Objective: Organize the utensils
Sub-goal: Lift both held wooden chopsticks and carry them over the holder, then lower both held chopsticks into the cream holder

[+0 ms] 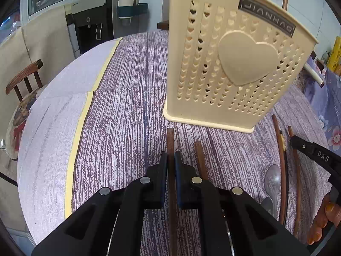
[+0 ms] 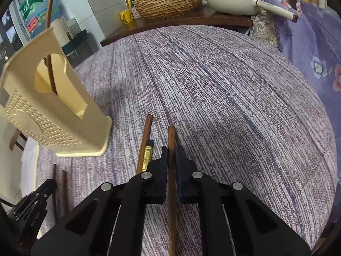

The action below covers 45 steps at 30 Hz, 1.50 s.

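A cream perforated utensil holder [image 1: 232, 64] with a heart on its side stands on the table; it also shows in the right wrist view [image 2: 53, 106] with one brown chopstick [image 2: 50, 49] standing in it. My left gripper [image 1: 171, 155] is shut on a brown chopstick [image 1: 170, 140] just in front of the holder. My right gripper [image 2: 171, 151] is shut on another brown chopstick [image 2: 171, 136], right of the holder. Loose chopsticks [image 1: 200, 160] [image 1: 282, 170] [image 2: 145, 140] and a metal spoon [image 1: 272, 179] lie on the cloth.
The round table wears a purple woven cloth [image 2: 234, 106]. A wooden chair [image 1: 25, 79] stands at the left. Behind the table a shelf holds a wicker basket [image 2: 168, 2] and a white pan [image 2: 234, 0]. A floral fabric [image 2: 319, 49] lies at the right.
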Motion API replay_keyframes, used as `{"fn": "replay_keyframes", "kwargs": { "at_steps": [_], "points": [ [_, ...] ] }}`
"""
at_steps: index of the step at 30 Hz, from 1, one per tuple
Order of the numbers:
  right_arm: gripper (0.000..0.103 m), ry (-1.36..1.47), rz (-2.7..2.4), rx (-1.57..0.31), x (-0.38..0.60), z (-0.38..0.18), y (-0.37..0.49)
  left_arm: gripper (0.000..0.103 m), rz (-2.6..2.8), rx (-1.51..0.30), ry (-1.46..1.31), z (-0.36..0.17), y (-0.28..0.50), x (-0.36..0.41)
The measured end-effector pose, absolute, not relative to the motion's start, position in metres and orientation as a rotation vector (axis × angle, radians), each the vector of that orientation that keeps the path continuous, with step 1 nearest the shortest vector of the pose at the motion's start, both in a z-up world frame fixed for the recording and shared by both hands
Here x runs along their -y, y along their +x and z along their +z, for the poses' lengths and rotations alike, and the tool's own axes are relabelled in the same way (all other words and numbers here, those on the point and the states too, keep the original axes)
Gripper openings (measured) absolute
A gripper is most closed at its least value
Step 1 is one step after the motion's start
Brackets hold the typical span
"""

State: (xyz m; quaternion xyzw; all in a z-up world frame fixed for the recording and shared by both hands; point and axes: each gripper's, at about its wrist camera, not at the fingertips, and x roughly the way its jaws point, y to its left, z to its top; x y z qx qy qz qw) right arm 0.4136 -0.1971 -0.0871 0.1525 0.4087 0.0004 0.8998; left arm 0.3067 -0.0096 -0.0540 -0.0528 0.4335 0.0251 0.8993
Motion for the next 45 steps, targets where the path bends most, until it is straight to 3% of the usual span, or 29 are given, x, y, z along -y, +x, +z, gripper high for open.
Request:
{"fn": "replay_keyframes", "kwargs": {
  "at_steps": [19, 37, 45],
  "points": [
    [0.008, 0.254, 0.262, -0.527, 0.215, 0.035, 0.331, 0.008, -0.084, -0.641, -0.149, 0.05, 0.258, -0.002],
    [0.008, 0.211, 0.366, -0.481, 0.219, 0.077, 0.304, 0.008, -0.12, -0.57, -0.134, 0.085, 0.242, -0.012],
    [0.008, 0.158, 0.388, -0.411, 0.199, 0.123, 0.301, 0.008, -0.147, -0.514, -0.122, 0.124, 0.244, -0.01]
  ]
}}
